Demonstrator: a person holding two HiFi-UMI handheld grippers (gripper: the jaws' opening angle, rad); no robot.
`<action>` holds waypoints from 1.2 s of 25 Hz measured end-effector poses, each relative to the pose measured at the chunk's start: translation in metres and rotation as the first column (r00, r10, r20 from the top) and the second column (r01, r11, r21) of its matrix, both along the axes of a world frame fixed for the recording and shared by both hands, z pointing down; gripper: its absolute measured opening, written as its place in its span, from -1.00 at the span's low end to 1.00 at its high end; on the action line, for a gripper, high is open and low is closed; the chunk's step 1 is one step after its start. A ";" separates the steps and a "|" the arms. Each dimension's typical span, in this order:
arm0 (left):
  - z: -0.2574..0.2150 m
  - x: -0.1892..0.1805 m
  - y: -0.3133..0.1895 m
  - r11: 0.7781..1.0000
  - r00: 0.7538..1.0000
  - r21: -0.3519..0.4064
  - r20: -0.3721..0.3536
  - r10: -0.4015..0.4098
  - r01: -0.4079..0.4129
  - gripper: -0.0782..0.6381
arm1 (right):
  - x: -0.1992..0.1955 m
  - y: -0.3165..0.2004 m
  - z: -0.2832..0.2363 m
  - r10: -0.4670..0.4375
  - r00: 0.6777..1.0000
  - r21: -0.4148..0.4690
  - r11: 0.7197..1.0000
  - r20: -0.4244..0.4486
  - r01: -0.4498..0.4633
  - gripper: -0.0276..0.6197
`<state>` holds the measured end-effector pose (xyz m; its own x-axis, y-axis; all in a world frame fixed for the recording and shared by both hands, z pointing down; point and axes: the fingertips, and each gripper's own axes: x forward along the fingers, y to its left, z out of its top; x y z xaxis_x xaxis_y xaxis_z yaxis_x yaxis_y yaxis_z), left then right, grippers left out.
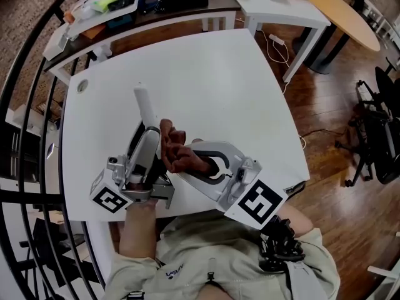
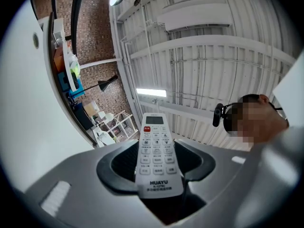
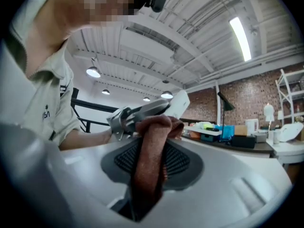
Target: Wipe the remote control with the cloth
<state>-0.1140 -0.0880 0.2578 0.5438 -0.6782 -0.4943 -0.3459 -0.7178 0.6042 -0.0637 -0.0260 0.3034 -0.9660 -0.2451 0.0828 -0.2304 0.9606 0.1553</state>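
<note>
A white remote control [image 1: 145, 107] with a red button [image 2: 156, 148] is clamped lengthwise in my left gripper [image 1: 147, 137], which is shut on its lower end; its far end sticks out over the white table [image 1: 206, 74]. My right gripper [image 1: 199, 161] is shut on a brown cloth [image 1: 177, 150], bunched and standing up between its jaws [image 3: 151, 151]. In the head view the cloth lies right beside the left gripper's jaws and the remote's lower part. The right gripper view shows the left gripper [image 3: 135, 115] and the remote's end [image 3: 178, 103] just behind the cloth. Whether cloth and remote touch, I cannot tell.
A dark side table [image 1: 156, 19] with boxes and clutter stands behind the white table. A small white table [image 1: 284, 8] and a round wooden top [image 1: 350, 17] are at the back right. Black railings [image 1: 25, 111] run along the left, and a black chair [image 1: 375, 130] stands on the wooden floor at right.
</note>
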 end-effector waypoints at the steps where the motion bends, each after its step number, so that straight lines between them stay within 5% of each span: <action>1: 0.000 -0.002 -0.001 1.000 1.000 -0.001 0.004 -0.011 0.011 -0.11 | -0.002 0.004 0.007 -0.016 0.999 0.000 1.000 -0.034 0.016 -0.55; 7: 0.003 -0.004 -0.002 0.998 0.996 -0.008 0.061 -0.060 0.061 -0.11 | -0.006 0.007 0.013 -0.039 0.996 0.010 0.999 -0.075 0.040 -0.55; 11: 0.003 -0.003 -0.005 0.989 0.969 0.007 0.200 -0.143 0.145 -0.11 | 0.002 -0.007 0.004 0.016 0.998 0.060 0.998 -0.066 -0.012 -0.55; 18: -0.013 -0.002 -0.017 0.958 0.865 0.111 0.411 -0.288 0.266 -0.11 | 0.030 -0.057 -0.050 0.221 0.969 0.135 0.963 0.113 -0.235 -0.55; 23: -0.029 -0.002 -0.031 0.931 0.799 0.182 0.478 -0.365 0.316 -0.11 | 0.043 -0.085 -0.077 0.287 0.945 0.229 0.920 0.158 -0.318 -0.55; 30: -0.037 -0.006 -0.057 0.879 0.664 0.268 0.578 -0.475 0.395 -0.11 | 0.053 -0.123 -0.092 0.348 0.916 0.263 0.881 0.202 -0.393 -0.55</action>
<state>-0.1204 -0.1453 0.2209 0.4069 -0.8790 -0.2486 -0.8969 -0.4360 0.0737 -0.0105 -0.1490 0.2114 -0.7953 -0.5785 -0.1814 -0.6017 0.7167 0.3524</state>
